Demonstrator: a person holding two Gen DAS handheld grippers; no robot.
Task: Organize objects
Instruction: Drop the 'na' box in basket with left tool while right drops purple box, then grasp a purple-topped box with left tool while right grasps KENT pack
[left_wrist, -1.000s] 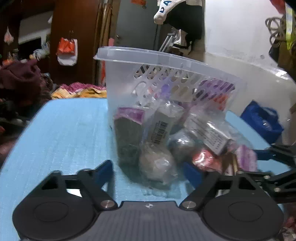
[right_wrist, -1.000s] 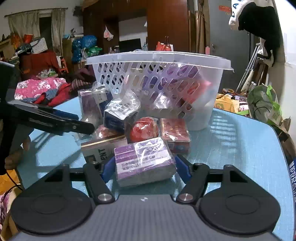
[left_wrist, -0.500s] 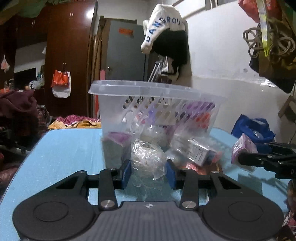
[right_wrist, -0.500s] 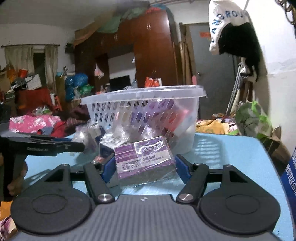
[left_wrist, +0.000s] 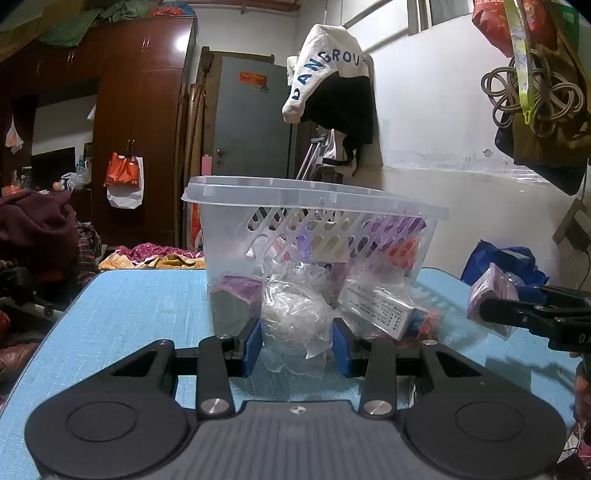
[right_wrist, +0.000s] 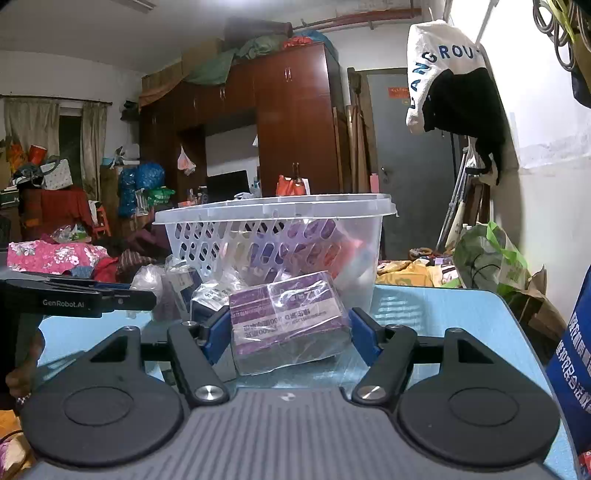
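A clear plastic basket (left_wrist: 314, 206) (right_wrist: 273, 218) with a slotted wall stands on the blue table (left_wrist: 140, 302) and holds several wrapped packets. My left gripper (left_wrist: 297, 345) is shut on a clear bag with a whitish ball (left_wrist: 295, 317), lifted in front of the basket. My right gripper (right_wrist: 290, 332) is shut on a purple wrapped box (right_wrist: 288, 317), held up before the basket. Each gripper shows in the other's view, the right (left_wrist: 532, 317) and the left (right_wrist: 81, 299).
More wrapped packets (left_wrist: 384, 310) (right_wrist: 210, 295) lie on the table against the basket's near side. A blue bag (left_wrist: 509, 262) sits beyond the table's right edge. A green bag (right_wrist: 491, 258) and a blue sign (right_wrist: 572, 339) are to the right. Clothes hang on the wall (left_wrist: 332, 85).
My left gripper closed on the whitish bag and lifted it. My right gripper rose with the purple box. Both views now look level at the basket rather than down on it.
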